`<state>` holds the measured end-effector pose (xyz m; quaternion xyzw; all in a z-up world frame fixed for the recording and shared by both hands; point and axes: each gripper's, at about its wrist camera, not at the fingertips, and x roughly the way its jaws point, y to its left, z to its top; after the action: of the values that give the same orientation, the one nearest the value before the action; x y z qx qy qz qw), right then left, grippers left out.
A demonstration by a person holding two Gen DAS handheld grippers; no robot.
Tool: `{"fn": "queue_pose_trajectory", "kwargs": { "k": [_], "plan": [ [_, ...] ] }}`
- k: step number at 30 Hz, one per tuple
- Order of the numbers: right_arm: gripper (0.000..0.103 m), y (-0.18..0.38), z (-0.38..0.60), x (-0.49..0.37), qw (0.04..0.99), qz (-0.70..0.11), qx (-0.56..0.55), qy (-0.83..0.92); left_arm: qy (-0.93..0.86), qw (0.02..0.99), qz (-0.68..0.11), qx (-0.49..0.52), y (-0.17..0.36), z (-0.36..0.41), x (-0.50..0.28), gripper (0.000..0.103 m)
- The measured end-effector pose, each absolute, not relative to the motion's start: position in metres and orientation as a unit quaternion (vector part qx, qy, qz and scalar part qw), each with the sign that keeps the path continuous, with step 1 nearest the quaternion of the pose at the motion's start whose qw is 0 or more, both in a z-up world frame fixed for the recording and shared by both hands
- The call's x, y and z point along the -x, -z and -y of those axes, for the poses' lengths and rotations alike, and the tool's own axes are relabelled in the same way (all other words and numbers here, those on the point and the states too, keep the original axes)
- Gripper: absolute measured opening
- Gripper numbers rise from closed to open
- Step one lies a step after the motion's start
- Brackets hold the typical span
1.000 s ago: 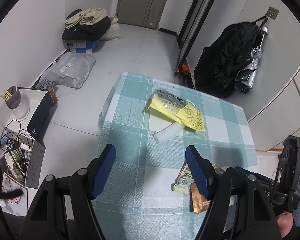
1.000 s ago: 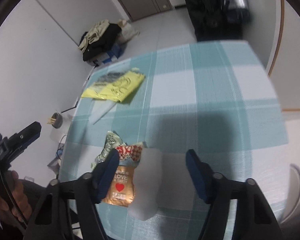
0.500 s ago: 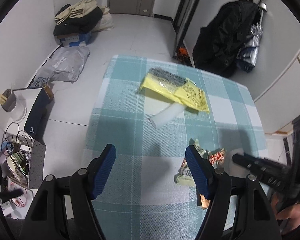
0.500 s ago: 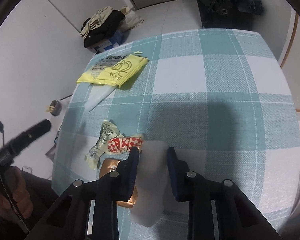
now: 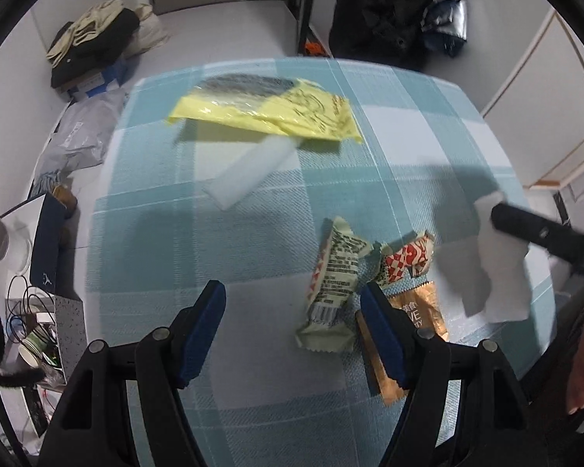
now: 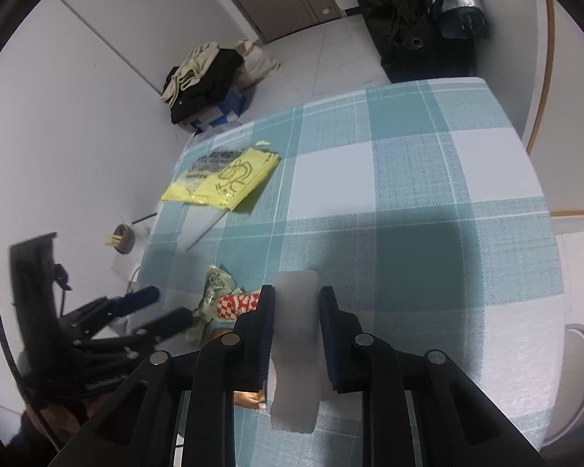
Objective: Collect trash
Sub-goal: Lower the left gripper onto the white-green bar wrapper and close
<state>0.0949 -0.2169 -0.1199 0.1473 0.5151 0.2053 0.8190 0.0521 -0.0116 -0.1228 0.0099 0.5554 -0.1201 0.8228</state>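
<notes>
My right gripper [image 6: 296, 307] is shut on a white tissue [image 6: 294, 334] and holds it above the checked tablecloth; the tissue hangs from its fingers in the left wrist view [image 5: 494, 272]. My left gripper [image 5: 292, 319] is open and empty, low over the table. Just ahead of its right finger lie a pale green wrapper [image 5: 333, 284], a red-and-white wrapper [image 5: 405, 262] and an orange-gold wrapper [image 5: 416, 319]. A yellow plastic bag [image 5: 268, 111] lies at the far side, with a white foam strip [image 5: 249, 177] partly under it.
The table [image 6: 428, 202] has a teal and white checked cloth. On the floor to the left are a grey parcel bag [image 5: 78, 140], a box with cups and cables [image 5: 35, 327] and a pile of clothes [image 5: 93, 35]. A black jacket [image 5: 385, 11] hangs beyond.
My right gripper closed on the white tissue and lifted it off the table. My left gripper moved forward and down toward the wrappers.
</notes>
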Motion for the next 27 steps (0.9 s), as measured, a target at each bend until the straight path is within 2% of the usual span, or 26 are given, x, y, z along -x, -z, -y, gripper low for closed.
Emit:
{"fn": "queue_pose_trajectory", "kwargs": {
  "k": [5,7,9,12,27],
  "plan": [
    [0.021,0.117,0.222,-0.096,0.819,-0.511,-0.155,-0.211,0.122,0.824,-0.553,-0.03,0.123,0.014,-0.05,0.053],
    [0.021,0.118,0.221,-0.096,0.818,-0.511,-0.156,-0.213,0.125,0.825,-0.551,-0.032,0.122,0.015,-0.049,0.044],
    [0.021,0.118,0.223,-0.095,0.818,-0.51,-0.156,-0.214,0.128,0.825,-0.55,-0.034,0.121,0.015,-0.049,0.028],
    [0.021,0.117,0.226,-0.095,0.818,-0.508,-0.16,-0.215,0.132,0.825,-0.548,-0.037,0.121,0.018,-0.046,0.02],
    [0.021,0.113,0.229,-0.091,0.824,-0.5,-0.163,-0.213,0.12,0.824,-0.554,-0.016,0.119,0.015,-0.045,0.017]
  ]
}}
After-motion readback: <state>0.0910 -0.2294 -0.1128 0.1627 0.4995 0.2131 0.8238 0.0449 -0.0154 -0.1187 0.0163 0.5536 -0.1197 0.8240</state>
